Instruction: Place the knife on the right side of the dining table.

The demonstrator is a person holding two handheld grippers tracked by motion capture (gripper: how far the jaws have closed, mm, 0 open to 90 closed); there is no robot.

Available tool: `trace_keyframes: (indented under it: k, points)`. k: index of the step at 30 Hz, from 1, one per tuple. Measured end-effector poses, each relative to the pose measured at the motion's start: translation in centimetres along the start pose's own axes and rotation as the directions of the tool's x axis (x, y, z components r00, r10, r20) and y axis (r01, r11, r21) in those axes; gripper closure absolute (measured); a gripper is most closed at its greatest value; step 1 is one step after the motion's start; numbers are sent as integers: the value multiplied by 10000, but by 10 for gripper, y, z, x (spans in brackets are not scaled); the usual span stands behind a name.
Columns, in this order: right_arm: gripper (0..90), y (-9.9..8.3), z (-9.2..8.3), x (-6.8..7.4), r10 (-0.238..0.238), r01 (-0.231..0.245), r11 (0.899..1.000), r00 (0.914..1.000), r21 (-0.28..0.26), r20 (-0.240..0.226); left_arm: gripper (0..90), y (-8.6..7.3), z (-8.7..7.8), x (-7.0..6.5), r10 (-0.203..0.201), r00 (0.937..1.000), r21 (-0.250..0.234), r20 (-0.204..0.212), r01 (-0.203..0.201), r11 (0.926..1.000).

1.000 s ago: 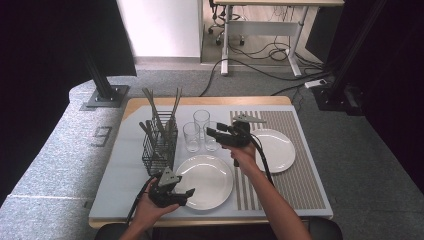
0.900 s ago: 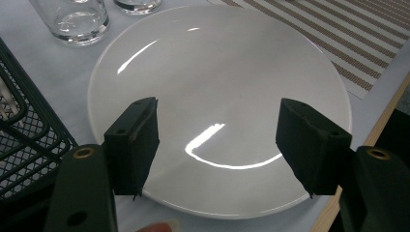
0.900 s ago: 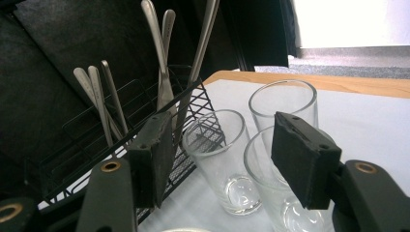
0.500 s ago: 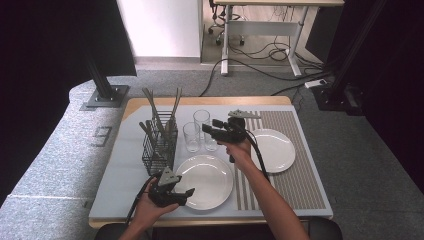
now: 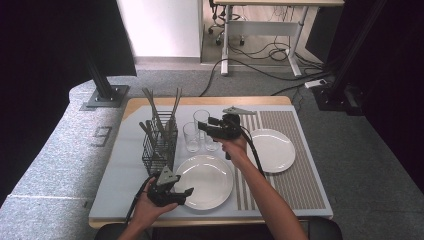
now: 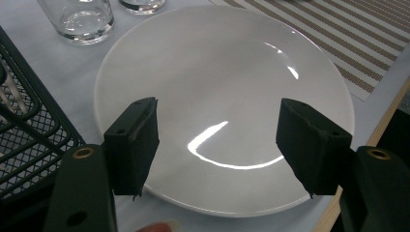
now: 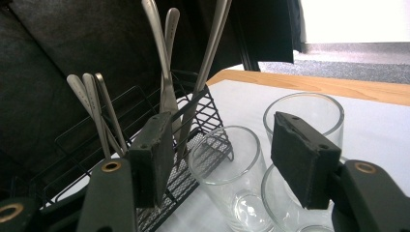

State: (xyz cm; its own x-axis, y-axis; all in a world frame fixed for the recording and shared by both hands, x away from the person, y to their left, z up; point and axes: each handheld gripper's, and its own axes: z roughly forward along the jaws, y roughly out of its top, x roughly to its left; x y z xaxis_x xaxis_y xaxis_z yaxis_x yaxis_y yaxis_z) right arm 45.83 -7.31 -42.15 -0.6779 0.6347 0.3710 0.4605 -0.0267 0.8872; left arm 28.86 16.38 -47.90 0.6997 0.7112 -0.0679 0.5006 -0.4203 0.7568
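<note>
On the tabletop [image 5: 125, 170], the near white plate [image 5: 205, 181] lies under your left claw [image 5: 181, 192], jaws wide and empty. Your right claw [image 5: 206, 124], also wide and empty, hovers over the glasses [image 5: 191, 137] beside the cutlery basket [image 5: 159, 147].

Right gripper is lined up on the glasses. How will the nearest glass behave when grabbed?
The nearest glass looks clear, smooth and empty, so probably light but slippery against the right gripper pads. It is tall for its base and stands close to two other glasses, so a sideways nudge could tip it or knock them. Likely fragile; squeeze gently.
</note>
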Motion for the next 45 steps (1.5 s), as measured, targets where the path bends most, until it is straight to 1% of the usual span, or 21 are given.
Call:
trace_keyframes:
  k: [8,18,29,35,40,43,45]
  points:
    - [408,3,6,1,-76,76,10000,10000,26,13,319,0,0,0,41,10000,45,-15,-41,10000]
    - [407,5,14,2,-3,3,10000,10000,-12,28,319,0,1,1,104,9999,90,-27,-104,9999]
    - [405,7,23,4,11,-12,9999,10000,167,30,319,0,1,2,105,9999,132,-65,-104,9999]
    - [404,9,27,5,49,-49,9999,10000,166,5,319,0,1,2,92,9999,134,-68,-92,9999]
    - [403,9,33,7,-93,90,9995,9999,318,80,319,0,1,2,107,9999,135,-58,-106,9999]
    - [402,9,36,8,-260,254,9987,9996,438,140,319,0,1,2,116,9999,138,-47,-115,9998]
    - [402,10,37,8,-219,214,9989,9997,425,108,319,0,1,2,116,9999,138,-44,-116,9998]
